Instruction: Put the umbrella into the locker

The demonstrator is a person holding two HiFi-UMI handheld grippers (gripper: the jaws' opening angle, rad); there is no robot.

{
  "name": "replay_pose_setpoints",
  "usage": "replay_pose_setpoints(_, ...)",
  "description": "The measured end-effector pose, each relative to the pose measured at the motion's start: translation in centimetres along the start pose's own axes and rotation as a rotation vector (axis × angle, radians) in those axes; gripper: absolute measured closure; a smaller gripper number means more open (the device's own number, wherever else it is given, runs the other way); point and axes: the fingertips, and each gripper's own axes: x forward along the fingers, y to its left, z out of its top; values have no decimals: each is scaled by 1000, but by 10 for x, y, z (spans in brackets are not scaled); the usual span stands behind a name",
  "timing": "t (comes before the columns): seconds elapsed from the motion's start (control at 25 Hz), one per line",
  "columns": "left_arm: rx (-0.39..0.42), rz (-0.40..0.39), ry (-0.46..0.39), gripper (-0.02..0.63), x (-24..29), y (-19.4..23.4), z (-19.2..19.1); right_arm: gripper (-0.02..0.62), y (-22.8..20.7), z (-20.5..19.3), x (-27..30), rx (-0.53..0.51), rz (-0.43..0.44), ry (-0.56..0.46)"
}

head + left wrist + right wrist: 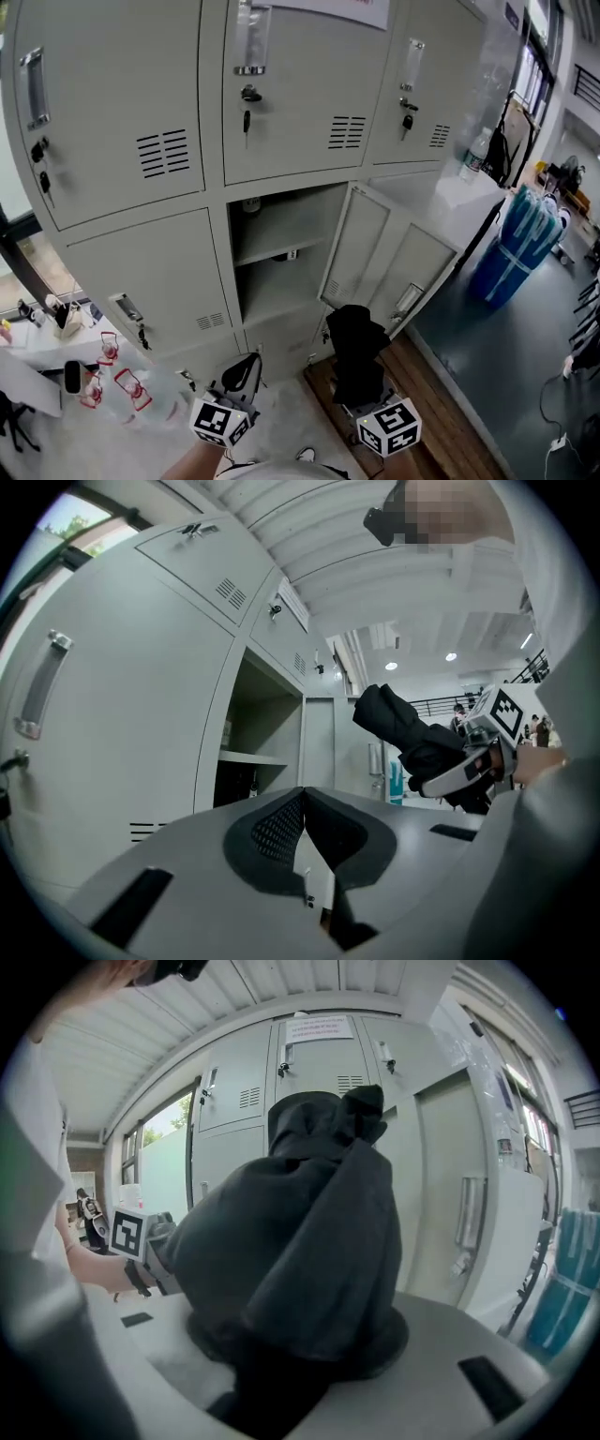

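A shelf [267, 255] divides the open locker [286, 220], which stands on the floor [450, 422].

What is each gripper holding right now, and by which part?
Right gripper: the black folded umbrella, clamped at its near end, the rest sticking out ahead. Left gripper: nothing, jaws together.

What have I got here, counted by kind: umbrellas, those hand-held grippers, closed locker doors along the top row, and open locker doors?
Black umbrella: 1
Grippers: 2 (left gripper, right gripper)
Closed top-row locker doors: 3
Open locker door: 1
Total: 7
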Motion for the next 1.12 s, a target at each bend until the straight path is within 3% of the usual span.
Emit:
replay_pose_setpoints(0.48,5,99,-28,584,13,6,5,408,-42,55,78,-153,104,-12)
replay_pose_setpoints(0.76,-42,133,-30,584,2,24,7,408,-53,100,133,-237,67,-6)
replay_pose_setpoints(1.12,-26,140,-27,584,-3,32,11,408,-53,133,183,-324,57,32)
